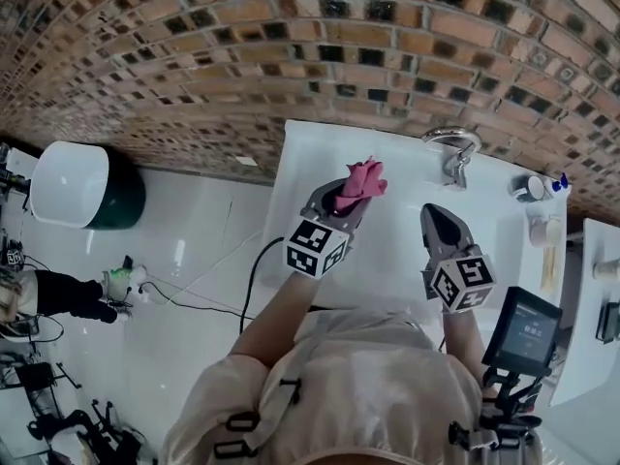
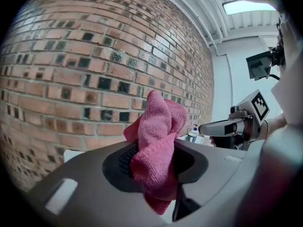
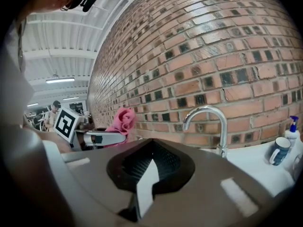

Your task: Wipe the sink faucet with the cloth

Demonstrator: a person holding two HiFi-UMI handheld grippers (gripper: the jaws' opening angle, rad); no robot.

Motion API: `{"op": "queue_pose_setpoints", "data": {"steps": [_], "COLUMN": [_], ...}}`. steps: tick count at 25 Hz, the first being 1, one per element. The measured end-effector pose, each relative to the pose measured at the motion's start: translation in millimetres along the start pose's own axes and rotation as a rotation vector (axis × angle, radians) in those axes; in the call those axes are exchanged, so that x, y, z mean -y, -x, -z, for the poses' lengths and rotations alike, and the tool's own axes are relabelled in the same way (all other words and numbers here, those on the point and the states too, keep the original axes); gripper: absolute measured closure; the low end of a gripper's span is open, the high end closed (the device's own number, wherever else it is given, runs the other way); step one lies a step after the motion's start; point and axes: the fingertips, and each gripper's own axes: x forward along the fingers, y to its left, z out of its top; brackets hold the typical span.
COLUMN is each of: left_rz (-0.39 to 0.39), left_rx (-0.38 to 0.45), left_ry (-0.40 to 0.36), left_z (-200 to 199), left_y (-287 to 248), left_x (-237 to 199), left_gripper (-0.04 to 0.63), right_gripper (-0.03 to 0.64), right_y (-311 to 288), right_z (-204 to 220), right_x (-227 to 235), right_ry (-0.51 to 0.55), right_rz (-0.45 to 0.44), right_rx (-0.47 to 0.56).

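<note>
1. The fingers [image 2: 124, 159] of the left gripper [image 1: 341, 201] are partly closed and pinch the pink cloth [image 2: 156, 136] tightly between their pads. The right gripper [image 3: 152, 148] has its jaw tips together and nothing between them.
2. The cloth is bunched. Its long axis runs roughly upright across the left fingertips: the fuller wad rises above and just beyond them toward the brick wall [image 1: 194, 46], and a short tail hangs below the pads.
3. The faucet [image 3: 221, 136] stands ahead of the right fingertips, and ahead and to the right of the left ones, well apart from the cloth. It is an upright gooseneck at the back of the white sink [image 1: 291, 177]. Seen from the right gripper, its spout arches over toward the left gripper's side and the outlet points down.
4. The step in hand looks like the approach: the cloth is gripped and held above the sink, and no wiping contact has been made yet.
5. The next move likely calls for carrying the wad forward and rightward onto the faucet's neck. It would then be rubbed along the curve under light pressure, with the right gripper kept clear of the spout.
</note>
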Motion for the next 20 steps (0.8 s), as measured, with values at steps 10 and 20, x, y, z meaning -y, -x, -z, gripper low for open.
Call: {"op": "queue_pose_setpoints", "data": {"steps": [10,20], "left_rz": [-0.139,-0.201], "left_rx": [-0.152,-0.384], "left_ry": [0.057,0.041], "left_z": [113,202], "left_y": [67,50], "left_x": [-78,-116], "left_gripper": [0.459,0.457], "right_gripper": [0.63,0.63], "right_y": [-30,-47], "right_z": [40,51], "right_x": [-52,-83], "right_ry": [-0.012,0.019], "right_rz": [-0.013,-0.042], "right_rx": [-0.112,-0.188]}}
